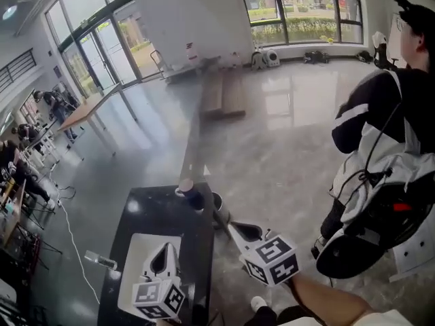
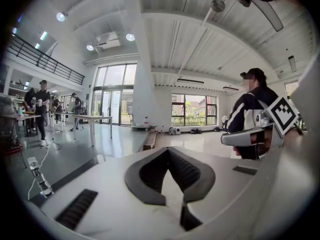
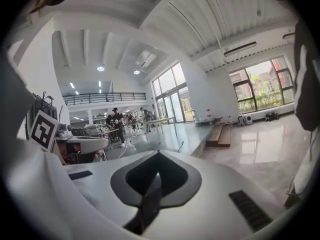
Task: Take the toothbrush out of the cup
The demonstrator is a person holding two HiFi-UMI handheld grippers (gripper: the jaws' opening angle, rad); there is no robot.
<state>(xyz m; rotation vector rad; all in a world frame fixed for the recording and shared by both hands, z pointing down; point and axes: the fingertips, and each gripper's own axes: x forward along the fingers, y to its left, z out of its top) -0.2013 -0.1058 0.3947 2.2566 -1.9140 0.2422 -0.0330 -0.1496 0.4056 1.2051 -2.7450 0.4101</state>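
Toothbrush aslant, far end at cup

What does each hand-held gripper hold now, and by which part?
The right hand-held gripper is shut on the toothbrush, by its dark handle; the other end reaches toward the cup. The left hand-held gripper is shut and holds nothing.
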